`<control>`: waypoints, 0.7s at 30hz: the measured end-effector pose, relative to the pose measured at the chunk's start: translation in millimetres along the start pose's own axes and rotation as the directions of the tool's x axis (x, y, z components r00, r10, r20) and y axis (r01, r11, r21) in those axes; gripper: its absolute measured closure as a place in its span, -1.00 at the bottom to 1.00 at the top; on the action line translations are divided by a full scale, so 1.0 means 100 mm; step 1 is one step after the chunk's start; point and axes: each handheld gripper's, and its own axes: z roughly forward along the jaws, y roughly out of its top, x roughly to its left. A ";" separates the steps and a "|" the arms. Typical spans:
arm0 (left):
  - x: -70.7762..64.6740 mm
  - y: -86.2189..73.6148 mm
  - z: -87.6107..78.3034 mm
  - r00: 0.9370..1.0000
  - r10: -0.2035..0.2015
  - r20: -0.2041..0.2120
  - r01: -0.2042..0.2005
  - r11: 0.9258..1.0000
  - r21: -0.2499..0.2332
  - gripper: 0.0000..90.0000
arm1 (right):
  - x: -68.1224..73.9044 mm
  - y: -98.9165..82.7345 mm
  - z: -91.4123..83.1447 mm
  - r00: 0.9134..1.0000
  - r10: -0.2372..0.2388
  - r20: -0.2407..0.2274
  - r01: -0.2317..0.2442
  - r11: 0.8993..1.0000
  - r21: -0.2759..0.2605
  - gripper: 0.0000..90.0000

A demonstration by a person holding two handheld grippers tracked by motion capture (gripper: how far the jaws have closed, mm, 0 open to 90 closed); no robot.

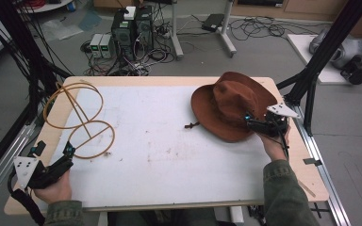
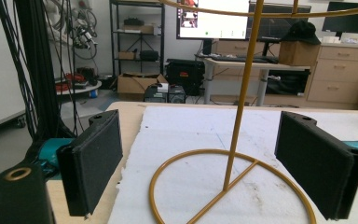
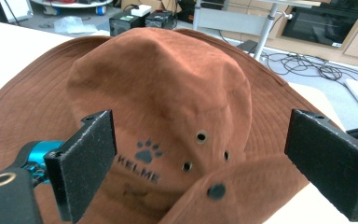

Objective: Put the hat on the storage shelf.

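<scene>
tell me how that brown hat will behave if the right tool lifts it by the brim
The brown hat is probably floppy: its brim already curls up on one side, so it would likely droop from the right tool. It looks like soft suede-like fabric, so probably light and not slippery against the padded jaws. Its cord may drag behind.

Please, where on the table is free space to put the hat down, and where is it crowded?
The widest bare patch is the middle of the white mat, between the gold wire stand and the brown hat. The mat's near edge between the left hand-held gripper and the right hand-held gripper is free too. The left and right ends are crowded.
</scene>
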 end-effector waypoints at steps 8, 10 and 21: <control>0.01 -0.01 0.01 1.000 -0.003 -0.002 0.003 1.000 0.005 -0.66 | -0.07 0.04 0.21 1.000 -0.028 -0.003 0.028 0.999 0.037 -0.82; 0.01 -0.01 0.01 1.000 -0.007 0.000 0.007 1.000 0.004 -0.66 | -0.12 0.04 0.28 0.999 -0.041 -0.016 0.041 0.998 0.056 -0.82; 0.01 -0.02 0.03 1.000 0.000 0.013 0.000 1.000 0.011 -0.66 | -0.14 0.01 0.54 0.998 -0.029 -0.047 0.034 0.995 0.095 -0.82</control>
